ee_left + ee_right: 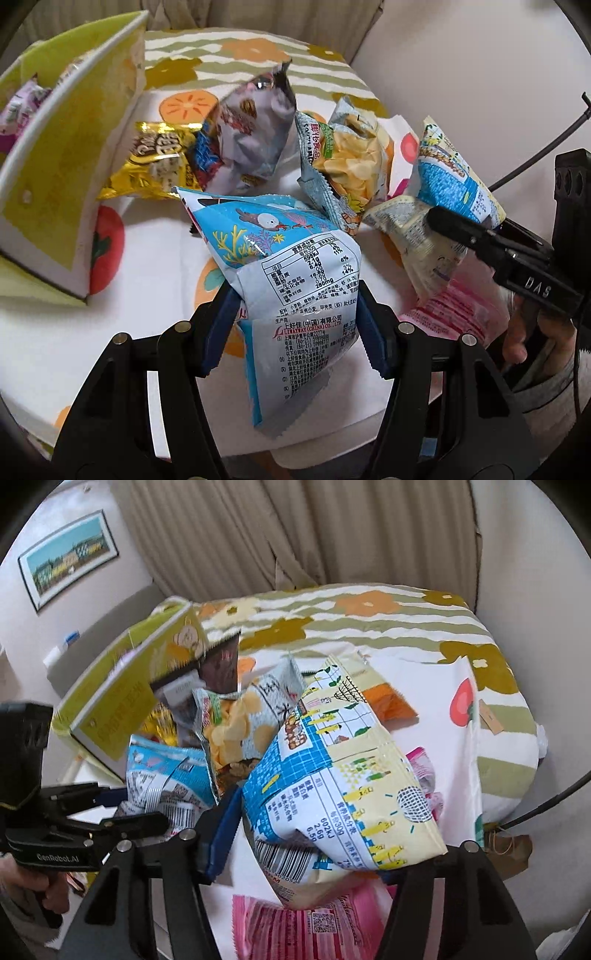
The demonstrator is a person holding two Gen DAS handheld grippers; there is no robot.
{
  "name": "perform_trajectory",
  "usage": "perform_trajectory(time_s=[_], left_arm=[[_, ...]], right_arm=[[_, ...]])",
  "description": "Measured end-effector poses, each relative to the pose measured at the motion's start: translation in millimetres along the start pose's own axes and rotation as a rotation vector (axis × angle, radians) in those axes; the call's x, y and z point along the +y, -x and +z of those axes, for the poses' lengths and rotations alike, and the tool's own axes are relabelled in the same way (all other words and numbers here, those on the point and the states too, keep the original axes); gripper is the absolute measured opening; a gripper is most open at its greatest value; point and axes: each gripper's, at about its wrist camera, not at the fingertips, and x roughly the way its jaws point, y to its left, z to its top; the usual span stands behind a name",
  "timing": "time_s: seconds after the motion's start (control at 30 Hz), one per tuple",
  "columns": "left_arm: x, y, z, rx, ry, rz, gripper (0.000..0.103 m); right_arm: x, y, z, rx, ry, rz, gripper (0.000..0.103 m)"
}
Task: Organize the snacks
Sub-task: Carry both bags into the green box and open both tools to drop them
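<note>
My left gripper [297, 326] is shut on a light blue snack bag [284, 254] with a sea print, held just above the tablecloth; the same bag [166, 779] appears in the right wrist view between the left gripper's [135, 806] fingers. My right gripper [306, 856] is shut on a cream-and-blue snack bag [332, 775], whose bulk hides the right pad. In the left wrist view that bag [450, 177] stands pinched in the right gripper [469, 221]. A yellow-green open box [74, 147] stands to the left, with a purple packet [22, 107] inside.
On the fruit-print tablecloth [147, 288] lie a gold bag [155, 162], a grey bag [255, 140], a potato-chip bag [351, 162] and a pink packet [314, 923] under the right gripper. An orange packet [391, 698] lies further back. Curtains and a wall are behind the table.
</note>
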Motion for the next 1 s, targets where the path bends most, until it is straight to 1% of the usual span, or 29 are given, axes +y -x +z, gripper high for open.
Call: perform_trajectory(time_s=[0.23,0.43,0.6,0.8,0.9,1.0], left_arm=[[-6,38,11,-0.054,-0.004,0.006,0.058],[-8,82,24,-0.139,-0.006,0.007,0.058],[2,118,37,-0.218,-0.003,0.033,0.058],[45,154,52,-0.29,0.027,0.08,0.058],[74,172,64,-0.314,0.045,0.114,0.058],[109,188,75,-0.328,0.07,0.146,0.058]], right_arm=[[8,35,12,-0.049,-0.016,0.0,0.056],[18,64,26,-0.097,-0.002,0.006,0.056],[41,82,51,-0.139,0.041,0.028,0.056],[91,80,85,-0.162,0.09,0.075,0.056],[119,68,103,-0.168,0.107,0.113,0.056],[150,48,118,-0.161,0.124,0.155,0.056]])
